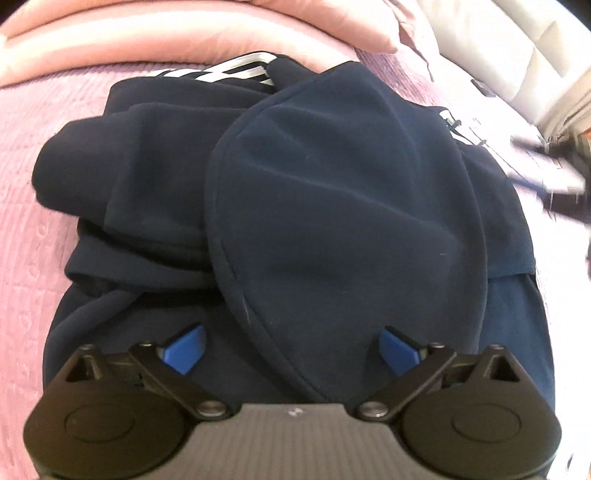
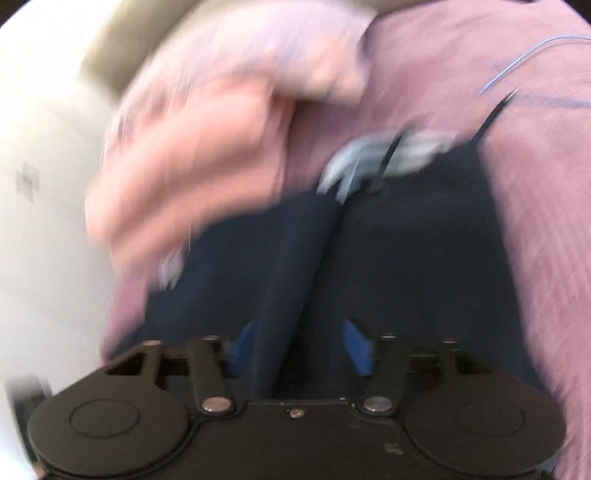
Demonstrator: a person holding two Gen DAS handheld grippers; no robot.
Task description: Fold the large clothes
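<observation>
A pink bedspread (image 1: 22,177) is being seen across the bed, with a folded pink quilt (image 1: 147,33) lying along its far edge. On the bedspread a navy hoodie (image 1: 155,177) is being kept in a folded bundle, its hood (image 1: 343,206) laid flat on top and white stripes (image 1: 236,70) showing at the far end. In the right wrist view, which is blurred, the same hoodie (image 2: 406,266) is being shown on the bedspread (image 2: 535,221), with a raised fold running toward the camera and the stripes (image 2: 380,158) beyond it. The left gripper (image 1: 291,349) is being held just over the near edge of the hood, its blue pads (image 1: 183,349) spread wide and pinching nothing. The right gripper (image 2: 301,347) is being held open above the fold, its pads (image 2: 356,347) apart on either side; whether cloth is being touched cannot be told.
</observation>
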